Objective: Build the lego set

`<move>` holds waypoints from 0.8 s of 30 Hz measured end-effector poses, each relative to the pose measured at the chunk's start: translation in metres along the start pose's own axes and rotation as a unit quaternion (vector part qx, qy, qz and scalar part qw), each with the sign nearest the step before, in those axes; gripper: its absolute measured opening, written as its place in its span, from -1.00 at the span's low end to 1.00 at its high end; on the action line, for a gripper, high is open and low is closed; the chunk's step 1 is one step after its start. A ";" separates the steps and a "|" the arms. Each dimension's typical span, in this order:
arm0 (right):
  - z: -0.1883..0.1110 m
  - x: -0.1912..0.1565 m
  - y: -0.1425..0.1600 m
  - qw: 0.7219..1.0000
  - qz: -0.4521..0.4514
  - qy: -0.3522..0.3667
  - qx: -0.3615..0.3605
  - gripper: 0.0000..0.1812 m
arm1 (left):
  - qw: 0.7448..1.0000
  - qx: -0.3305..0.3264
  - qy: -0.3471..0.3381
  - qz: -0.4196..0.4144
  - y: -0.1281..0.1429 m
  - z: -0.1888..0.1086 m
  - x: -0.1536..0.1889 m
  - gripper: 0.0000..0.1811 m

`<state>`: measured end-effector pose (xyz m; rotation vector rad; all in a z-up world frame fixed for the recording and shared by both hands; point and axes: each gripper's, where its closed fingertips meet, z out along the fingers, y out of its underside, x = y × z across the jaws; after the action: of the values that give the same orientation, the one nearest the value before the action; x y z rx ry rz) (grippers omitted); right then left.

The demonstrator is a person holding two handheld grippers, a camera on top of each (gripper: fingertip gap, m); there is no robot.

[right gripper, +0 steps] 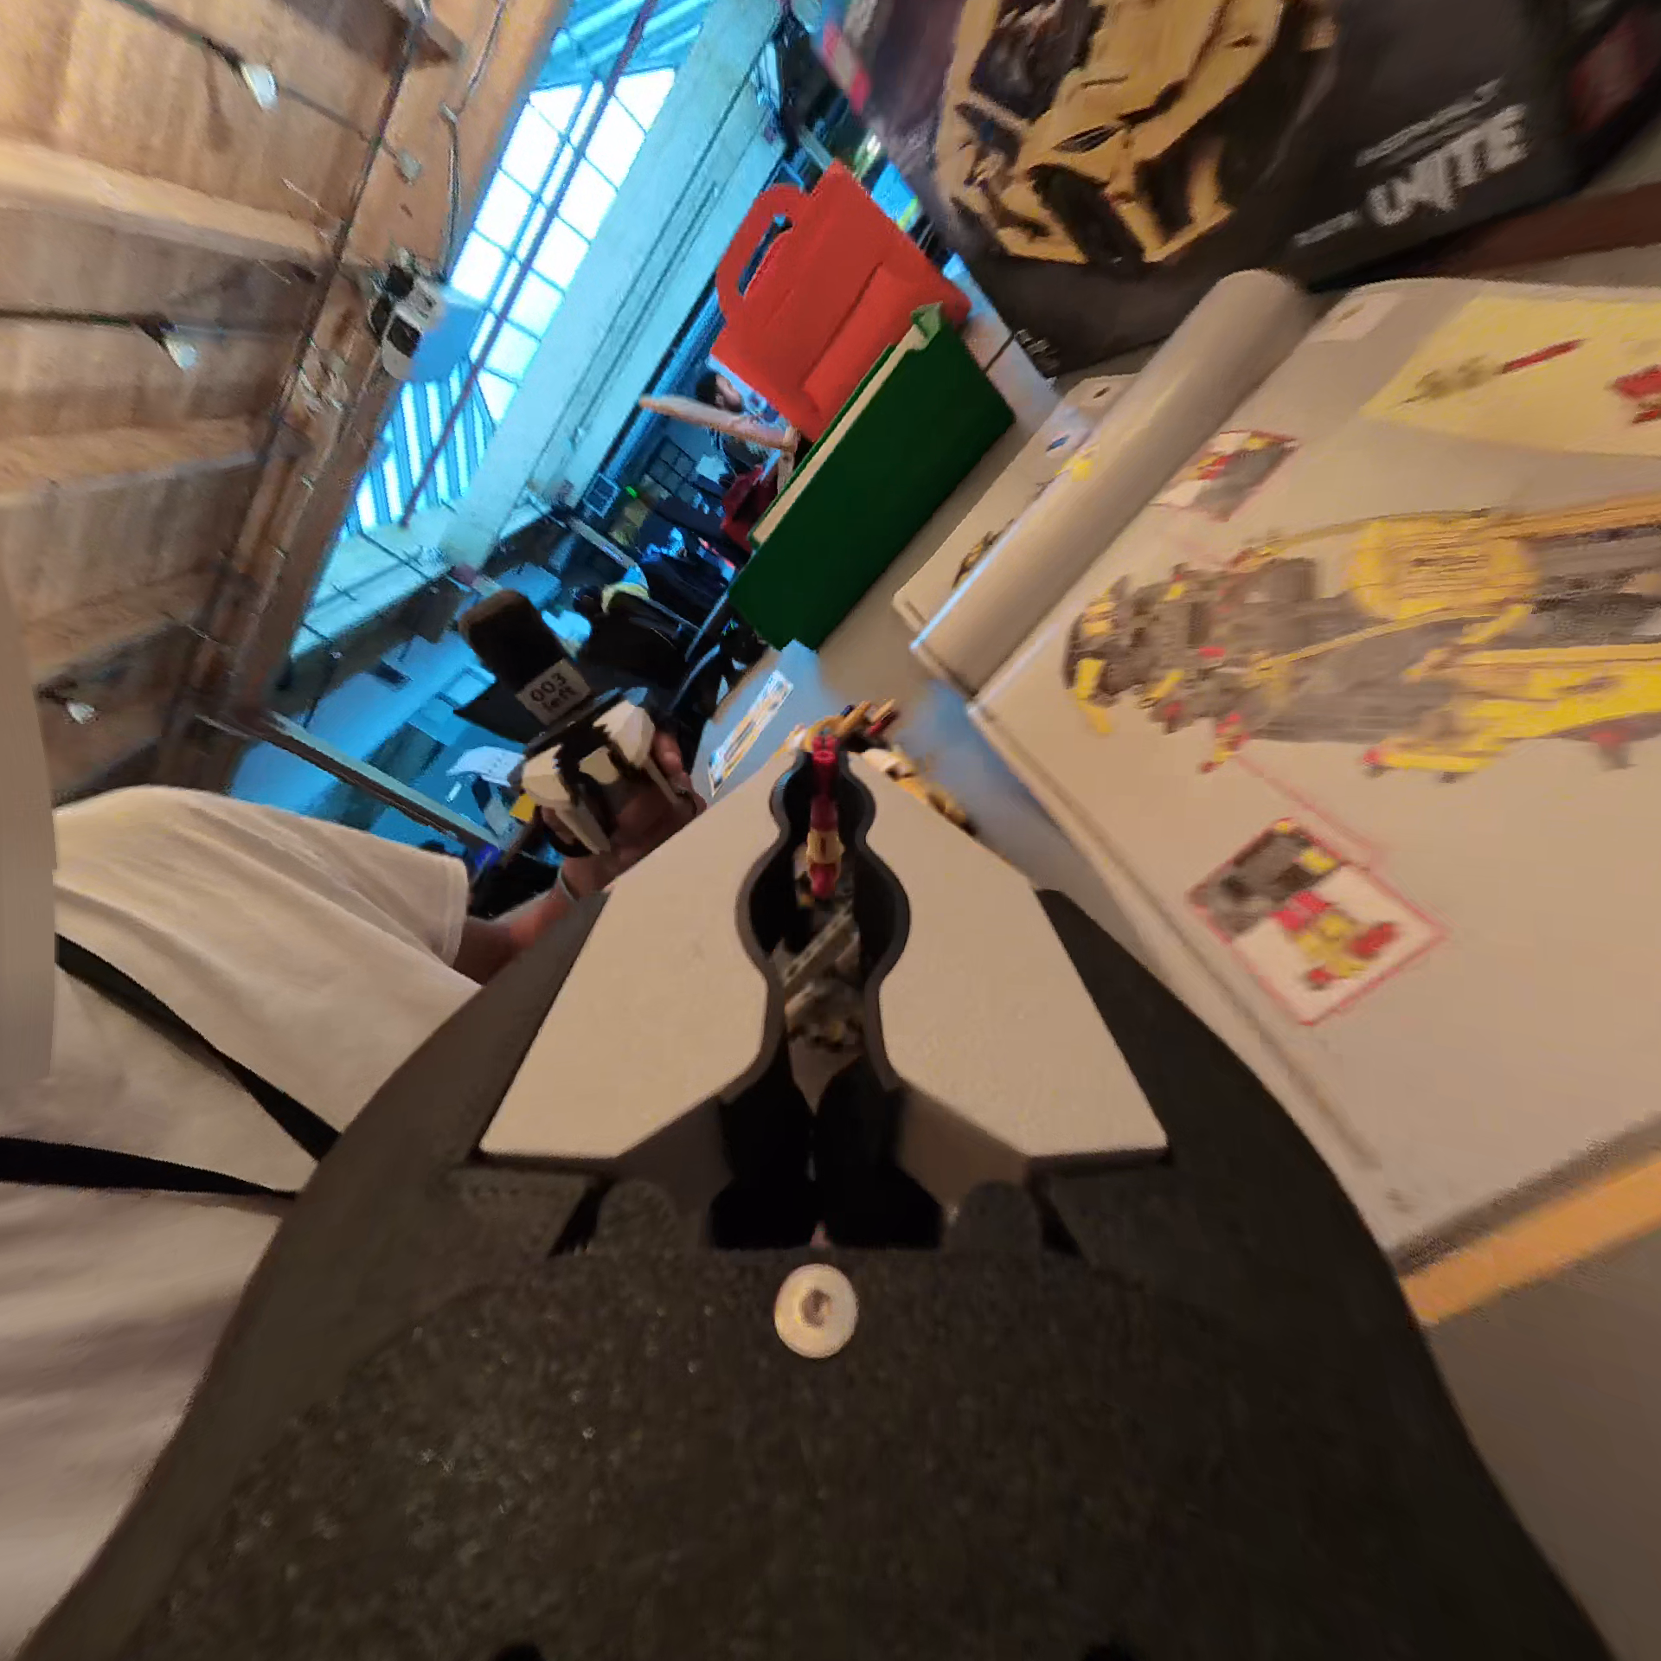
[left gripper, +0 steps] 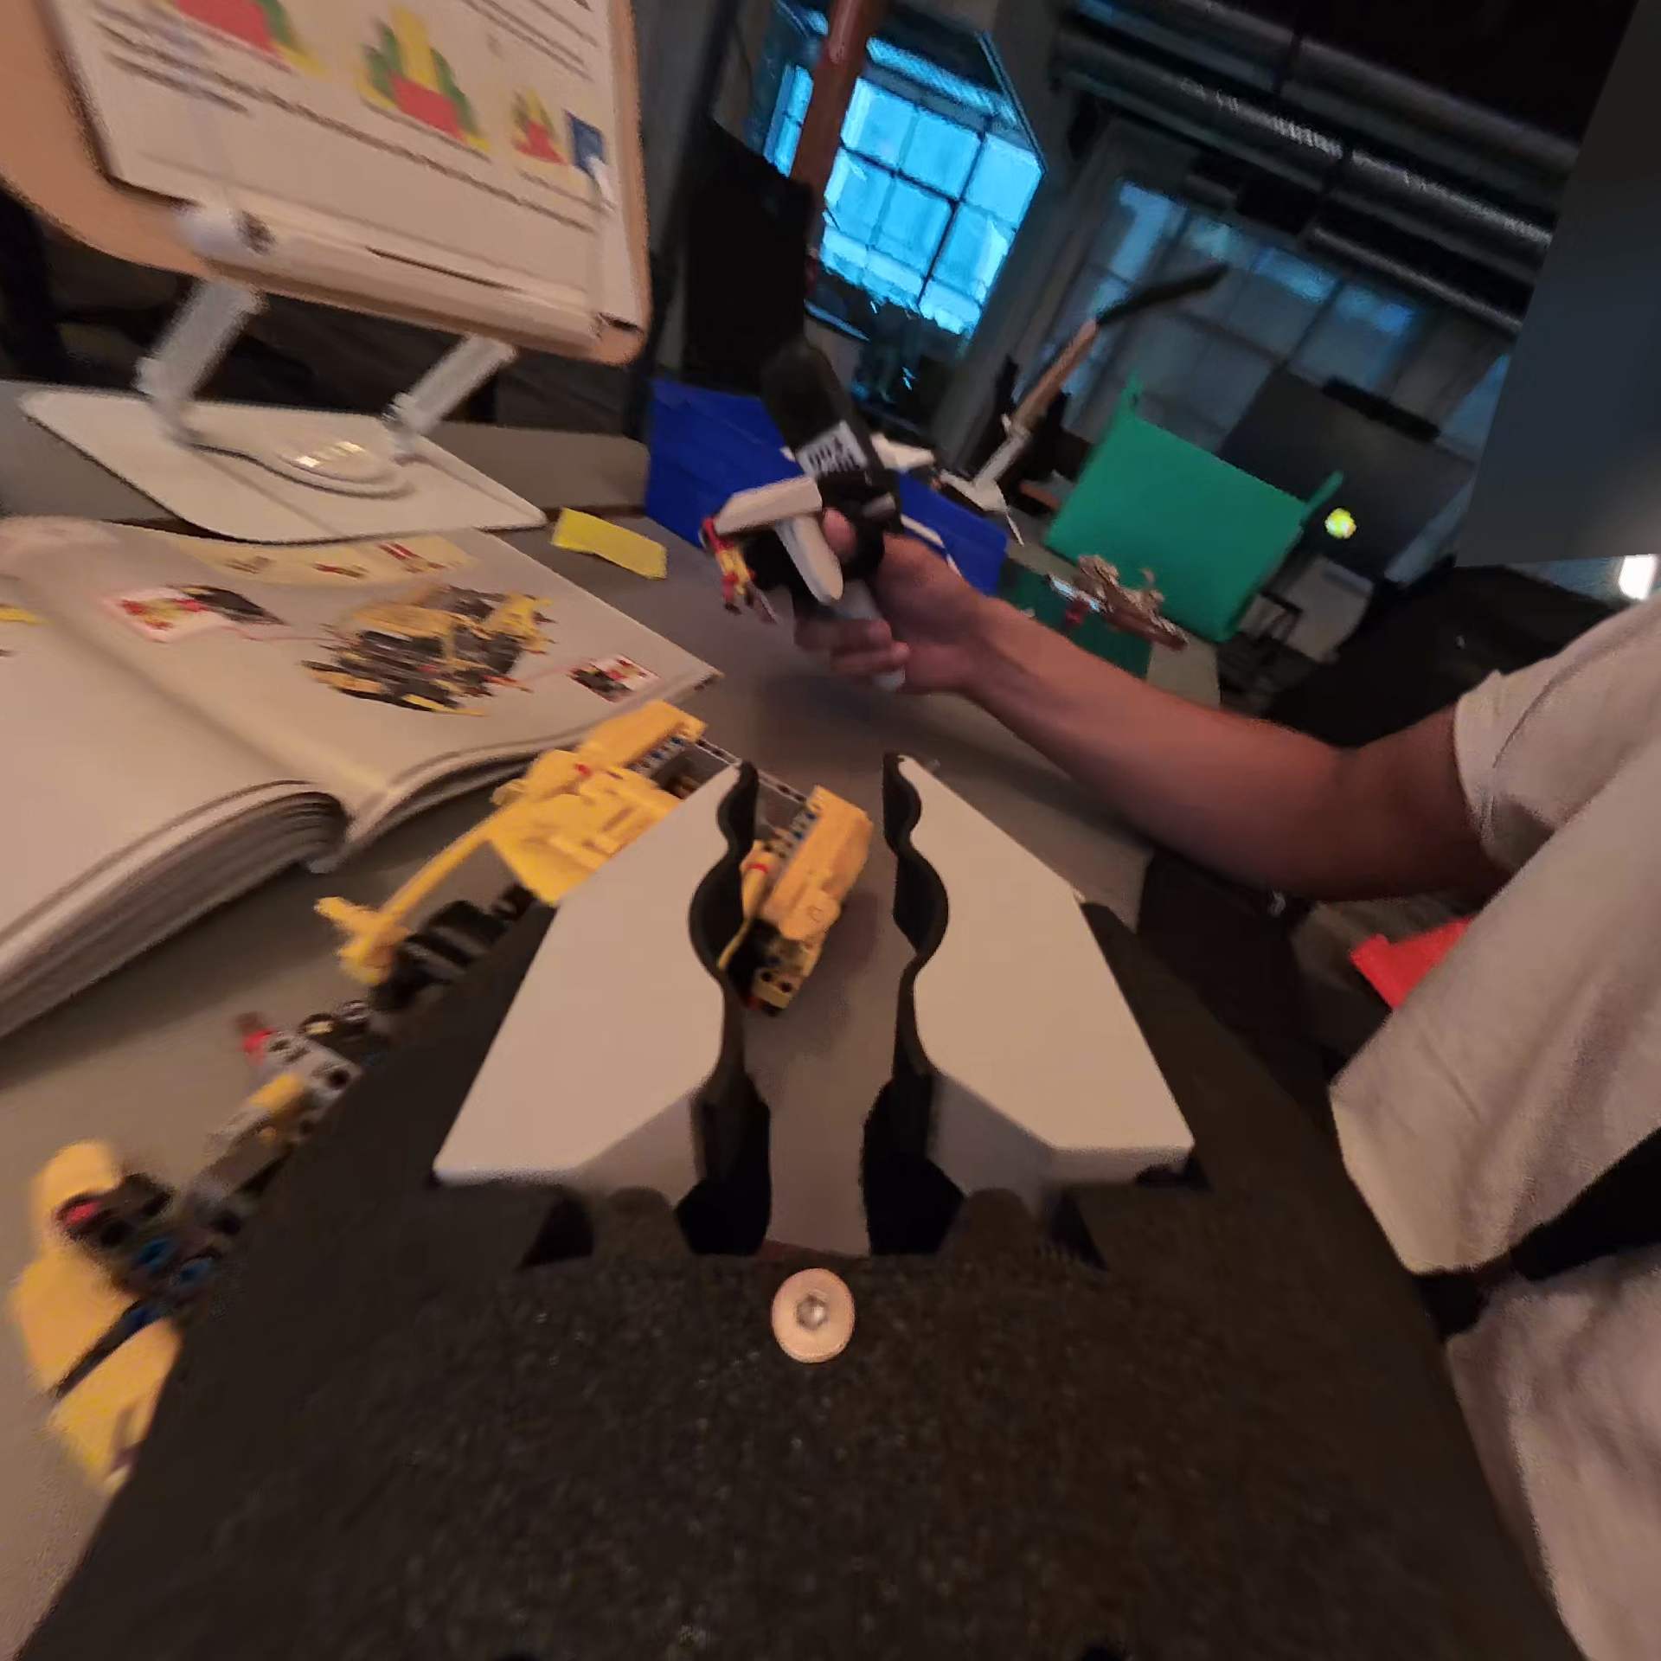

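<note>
Pinching a small red-and-yellow piece (right gripper: pixel 822 822) at its tips, the right gripper (right gripper: pixel 822 791) holds it aloft for fitting; the left gripper (left gripper: pixel 813 782) hangs spread above the yellow model (left gripper: pixel 593 809) at eleven o'clock beside the manual (left gripper: pixel 225 719).

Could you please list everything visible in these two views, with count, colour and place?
Yellow-and-black lego model: one, on the grey table, ahead of the left gripper.
Small red-and-yellow lego piece: one, between the right gripper's fingers.
Open instruction book: one, white pages, left of the model.
White stand with printed sheet: one, behind the book.
Blue bin: one, far table edge.
Green bin: one, beyond the table.
Red bin: one, behind the green.
Dark set box: one, behind the book.
Left gripper: open.
Right gripper: shut on the piece.
</note>
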<state>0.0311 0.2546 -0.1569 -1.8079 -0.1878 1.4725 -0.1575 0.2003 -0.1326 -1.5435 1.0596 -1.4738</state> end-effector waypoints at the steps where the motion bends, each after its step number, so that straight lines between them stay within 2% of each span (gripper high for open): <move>1: -0.001 0.011 -0.004 1.000 0.005 0.004 0.003 -0.98 | 1.000 0.018 -0.010 -0.006 -0.006 -0.006 -0.008 -0.69; 5: -0.003 0.055 -0.005 0.998 0.021 0.050 -0.012 -0.98 | 0.996 0.081 -0.033 -0.033 -0.027 -0.025 -0.036 -0.69; 10: -0.004 0.073 -0.007 0.996 0.030 0.077 -0.025 -0.98 | 0.990 0.115 -0.068 -0.035 -0.040 -0.038 -0.061 -0.69; 15: 0.001 0.080 0.002 0.993 0.054 0.089 -0.050 -0.97 | 0.989 0.120 -0.087 -0.016 -0.038 -0.041 -0.060 -0.69; 24: 0.000 0.080 -0.001 0.994 0.072 0.082 -0.033 -0.98 | 0.984 0.145 -0.090 -0.046 -0.045 -0.049 -0.073 -0.69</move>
<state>0.0571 0.2994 -0.2173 -2.0219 -0.0254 1.4218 -0.2034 0.2862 -0.1162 -1.4974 0.6456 -1.4457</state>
